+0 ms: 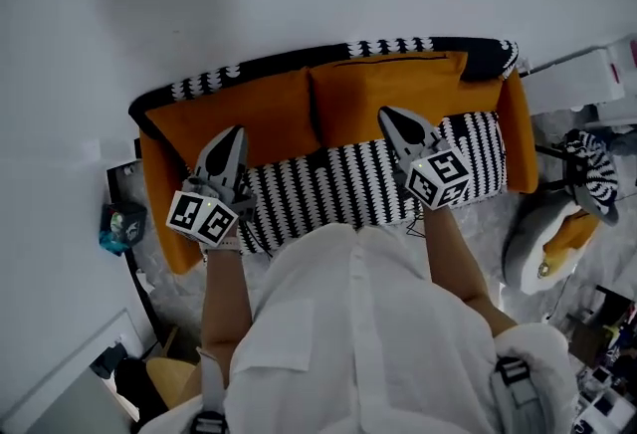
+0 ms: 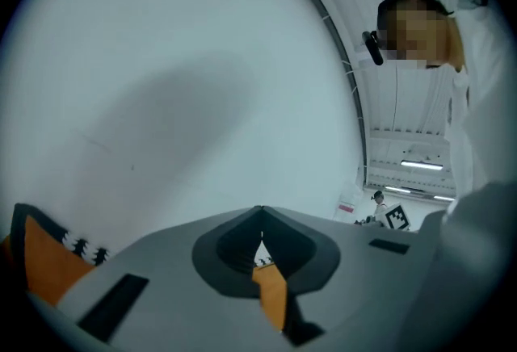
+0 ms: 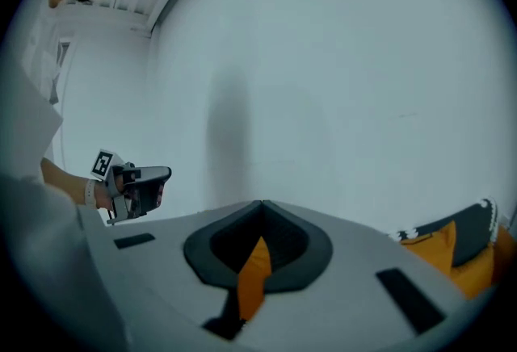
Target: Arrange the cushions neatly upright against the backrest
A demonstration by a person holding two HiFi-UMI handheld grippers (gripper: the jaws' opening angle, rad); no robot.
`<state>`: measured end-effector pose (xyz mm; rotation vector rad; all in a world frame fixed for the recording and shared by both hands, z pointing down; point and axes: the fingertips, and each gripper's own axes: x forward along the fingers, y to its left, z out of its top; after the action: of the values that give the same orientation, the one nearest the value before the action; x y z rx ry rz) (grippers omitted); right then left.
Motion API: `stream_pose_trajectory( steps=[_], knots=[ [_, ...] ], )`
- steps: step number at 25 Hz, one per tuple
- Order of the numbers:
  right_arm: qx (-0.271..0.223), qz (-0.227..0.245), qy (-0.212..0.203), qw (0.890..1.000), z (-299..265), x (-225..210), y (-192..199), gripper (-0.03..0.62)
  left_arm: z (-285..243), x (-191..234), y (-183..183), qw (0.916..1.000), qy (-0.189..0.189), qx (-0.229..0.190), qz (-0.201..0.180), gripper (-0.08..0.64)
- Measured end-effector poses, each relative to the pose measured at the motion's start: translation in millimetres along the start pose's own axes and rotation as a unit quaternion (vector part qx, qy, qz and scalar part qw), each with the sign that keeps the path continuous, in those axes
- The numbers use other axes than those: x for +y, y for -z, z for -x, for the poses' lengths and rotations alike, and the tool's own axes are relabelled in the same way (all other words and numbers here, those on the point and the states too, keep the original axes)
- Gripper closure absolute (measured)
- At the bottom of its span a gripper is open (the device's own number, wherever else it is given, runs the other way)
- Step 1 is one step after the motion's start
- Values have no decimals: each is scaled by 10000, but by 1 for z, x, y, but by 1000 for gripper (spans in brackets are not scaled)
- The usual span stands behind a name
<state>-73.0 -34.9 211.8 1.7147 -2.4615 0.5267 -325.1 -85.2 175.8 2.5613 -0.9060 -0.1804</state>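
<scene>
Left tongs (image 1: 231, 135) pinched shut on the left orange fabric cushion (image 1: 254, 104). My right tongs (image 1: 390, 113) likewise on the right orange fabric cushion (image 1: 423, 84). Both lean on the black-and-white patterned backrest (image 1: 398, 47). Probably light and floppy; grip the corners.

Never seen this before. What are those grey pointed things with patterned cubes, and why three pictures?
No robot: a person holds a claw in each hand; the cubes are part of them. One picture comes from a camera on the person's head, looking down; the others from cameras riding on each claw. Below is a sofa with two orange cushions leaning on its back. The left claw and right claw are both shut, tips at the cushions. Orange shows in each claw's gap; whether fabric is pinched I cannot tell.
</scene>
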Motion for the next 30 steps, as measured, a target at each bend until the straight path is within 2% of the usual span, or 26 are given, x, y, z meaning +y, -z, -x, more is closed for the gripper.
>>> stream_pose_trajectory(
  steps=[4, 8, 15, 30],
  knots=[
    [-580, 84, 205, 9981, 16, -21, -49, 584, -17, -11, -36, 9989, 104, -219, -390, 545],
    [-839, 211, 497, 9950, 40, -39, -70, 588, -21, -25, -52, 9969, 146, -307, -704, 545],
    [-961, 282, 764, 9920, 63, -53, -77, 588, -24, -39, -56, 9948, 229, -266, -954, 545],
    [-798, 485, 625, 9937, 57, -44, -69, 588, -23, -46, -41, 9953, 244, -117, -927, 545]
  ],
)
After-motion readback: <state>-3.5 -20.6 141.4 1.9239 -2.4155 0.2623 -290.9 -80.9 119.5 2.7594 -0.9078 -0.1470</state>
